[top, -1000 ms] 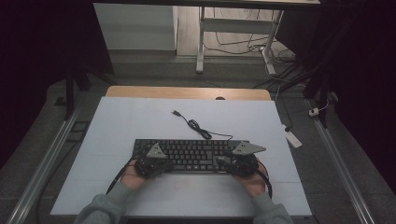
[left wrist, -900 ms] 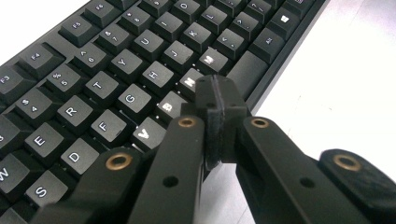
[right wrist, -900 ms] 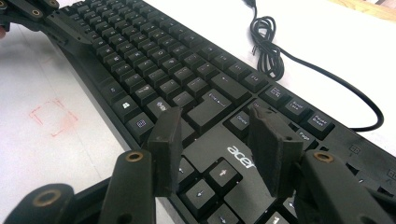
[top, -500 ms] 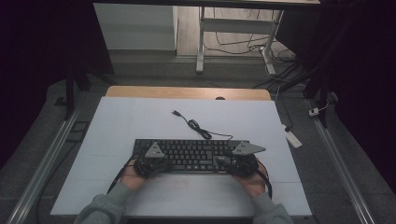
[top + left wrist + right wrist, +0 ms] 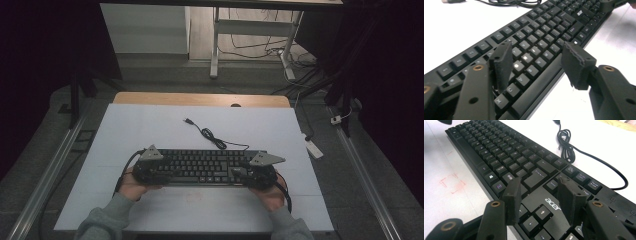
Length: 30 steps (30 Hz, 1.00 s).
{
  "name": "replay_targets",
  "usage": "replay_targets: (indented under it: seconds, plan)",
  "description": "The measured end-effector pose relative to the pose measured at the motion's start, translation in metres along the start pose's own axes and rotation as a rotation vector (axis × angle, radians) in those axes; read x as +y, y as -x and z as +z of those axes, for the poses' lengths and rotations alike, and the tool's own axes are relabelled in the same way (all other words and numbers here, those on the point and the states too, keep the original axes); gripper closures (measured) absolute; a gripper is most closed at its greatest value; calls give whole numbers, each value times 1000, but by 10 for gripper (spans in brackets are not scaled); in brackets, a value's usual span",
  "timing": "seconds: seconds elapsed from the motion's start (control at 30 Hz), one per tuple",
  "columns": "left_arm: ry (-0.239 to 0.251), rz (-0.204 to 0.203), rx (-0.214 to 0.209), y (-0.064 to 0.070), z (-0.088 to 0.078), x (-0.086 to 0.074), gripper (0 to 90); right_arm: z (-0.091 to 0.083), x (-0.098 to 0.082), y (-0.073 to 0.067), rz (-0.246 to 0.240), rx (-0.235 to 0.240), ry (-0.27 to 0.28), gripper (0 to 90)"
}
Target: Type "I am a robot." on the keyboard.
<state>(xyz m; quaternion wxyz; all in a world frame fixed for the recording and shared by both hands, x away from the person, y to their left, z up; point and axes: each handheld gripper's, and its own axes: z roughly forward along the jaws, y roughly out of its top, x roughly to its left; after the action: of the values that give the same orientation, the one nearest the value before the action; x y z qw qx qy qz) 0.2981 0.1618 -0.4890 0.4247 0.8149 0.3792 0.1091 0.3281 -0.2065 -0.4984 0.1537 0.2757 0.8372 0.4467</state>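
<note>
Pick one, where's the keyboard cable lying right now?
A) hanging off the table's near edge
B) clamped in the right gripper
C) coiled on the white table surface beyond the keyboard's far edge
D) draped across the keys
C: in the high view the cable runs loosely bundled from the keyboard away across the white table, its plug end lying free, clear of the keys and both grippers.

One black keyboard (image 5: 205, 166) with one coiled cable (image 5: 212, 137) lies on one white bench (image 5: 150, 125), and two hands hold two grippers, the left gripper (image 5: 536, 62) and the right gripper (image 5: 540, 195), each with two jaws.
</note>
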Motion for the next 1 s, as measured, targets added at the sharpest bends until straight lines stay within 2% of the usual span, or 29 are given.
replay_targets:
  seconds: [0.37,1.0]
  plan:
    - [4,-27,28,-9,-8,0,372,0,0,0,-3,-4,-8,541]
    - [12,-54,79,-22,-16,-2,398,1,-2,1,-1,-5,-19,540]
